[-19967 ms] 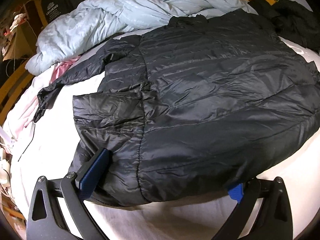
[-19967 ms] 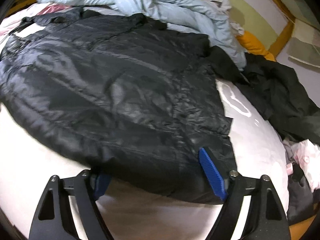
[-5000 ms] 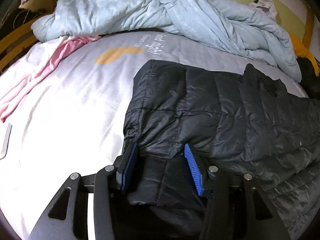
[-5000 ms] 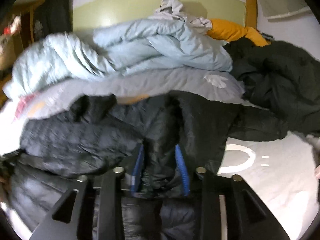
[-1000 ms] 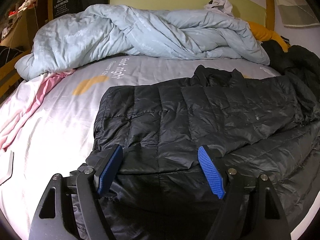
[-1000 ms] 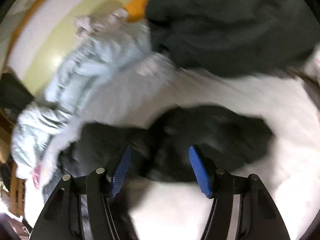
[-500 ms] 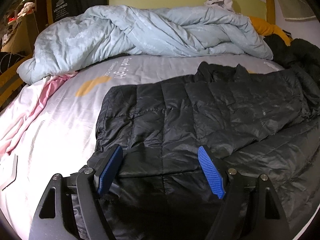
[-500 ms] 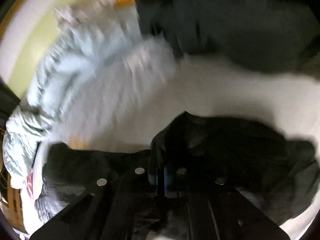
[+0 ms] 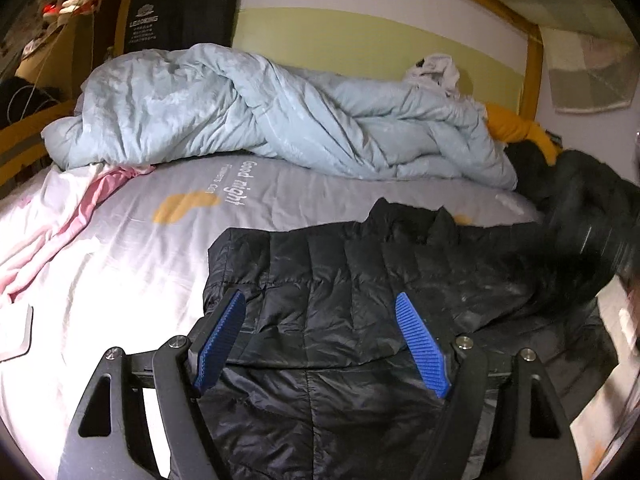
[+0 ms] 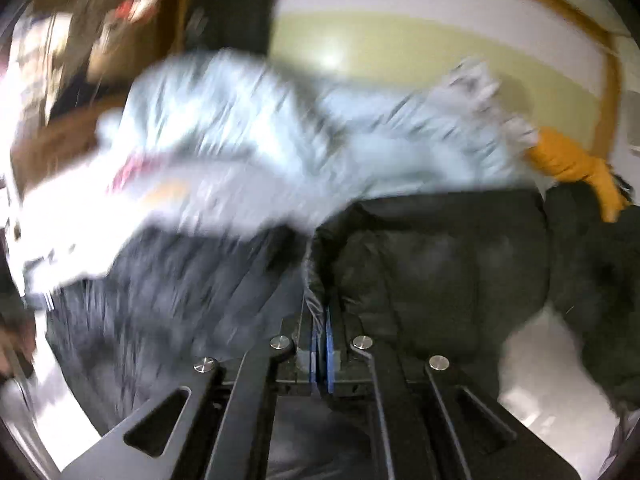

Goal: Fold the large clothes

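Black puffer jacket (image 9: 360,288) on the bed (image 9: 120,248): right tongs (image 10: 321,344) pinch its edge (blurred), left tongs (image 9: 320,336) gape above, empty.

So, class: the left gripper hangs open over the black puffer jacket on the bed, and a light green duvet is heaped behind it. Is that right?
Not quite. The duvet is light blue, not green; the green is the wall panel behind it, as the left wrist view shows. The rest holds: the left gripper hangs open over the black puffer jacket on the bed.
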